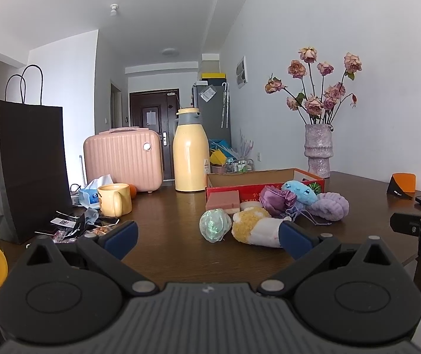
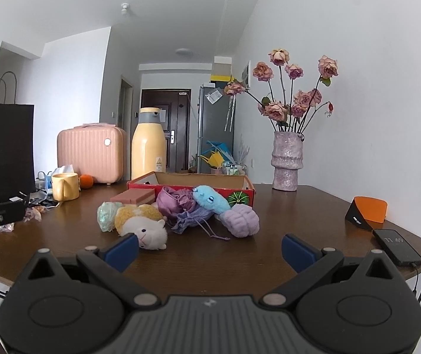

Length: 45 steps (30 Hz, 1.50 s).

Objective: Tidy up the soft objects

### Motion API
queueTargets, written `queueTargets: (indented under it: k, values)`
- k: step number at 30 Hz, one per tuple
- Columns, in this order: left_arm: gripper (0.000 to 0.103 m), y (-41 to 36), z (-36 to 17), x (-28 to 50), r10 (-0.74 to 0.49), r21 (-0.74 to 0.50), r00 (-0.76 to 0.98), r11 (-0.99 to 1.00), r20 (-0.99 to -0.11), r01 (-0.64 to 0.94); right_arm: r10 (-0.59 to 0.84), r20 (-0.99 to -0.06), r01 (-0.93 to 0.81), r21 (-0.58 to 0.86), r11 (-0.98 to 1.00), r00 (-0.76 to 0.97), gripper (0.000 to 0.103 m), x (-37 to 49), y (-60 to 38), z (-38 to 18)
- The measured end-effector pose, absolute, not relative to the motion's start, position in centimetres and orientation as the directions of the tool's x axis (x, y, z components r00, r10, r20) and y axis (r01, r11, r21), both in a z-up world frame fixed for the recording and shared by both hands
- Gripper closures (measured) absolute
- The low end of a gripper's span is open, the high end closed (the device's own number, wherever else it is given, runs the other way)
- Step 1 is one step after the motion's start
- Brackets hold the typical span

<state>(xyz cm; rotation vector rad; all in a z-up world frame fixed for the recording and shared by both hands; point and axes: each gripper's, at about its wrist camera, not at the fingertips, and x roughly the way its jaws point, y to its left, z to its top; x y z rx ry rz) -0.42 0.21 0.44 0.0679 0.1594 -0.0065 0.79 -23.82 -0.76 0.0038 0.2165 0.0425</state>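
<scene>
Before red box point(image 2: 191, 183), soft toys point(image 2: 207, 215).

Soft toys point(image 2: 181, 215) by box point(image 2: 192, 181).

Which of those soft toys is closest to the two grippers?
The yellow-and-white plush animal, lying on its side at the pile's front edge; the blue plush and purple plush lie farther back.

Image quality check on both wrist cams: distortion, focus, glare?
Left wrist: strong fisheye bending, dark vignette corners; the open left gripper is softly blurred up close, while the yellow-and-white plush toy is sharp; daylight sheen on the dark wooden table. Right wrist: same barrel bending and vignette; open right gripper soft, black phone screen readable, no blown highlights.
</scene>
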Motion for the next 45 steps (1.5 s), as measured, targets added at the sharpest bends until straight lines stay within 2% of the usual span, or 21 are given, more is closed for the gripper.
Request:
queueTargets:
  k: [45]
  values:
    - [0.0, 0.09, 0.31, -0.45, -0.005, 0.066, 0.986, 0.998, -0.164, 0.016, 0.044, -0.228, -0.041, 0.017, 0.999, 0.973, 0.0, 0.85, -23.73, -1.11]
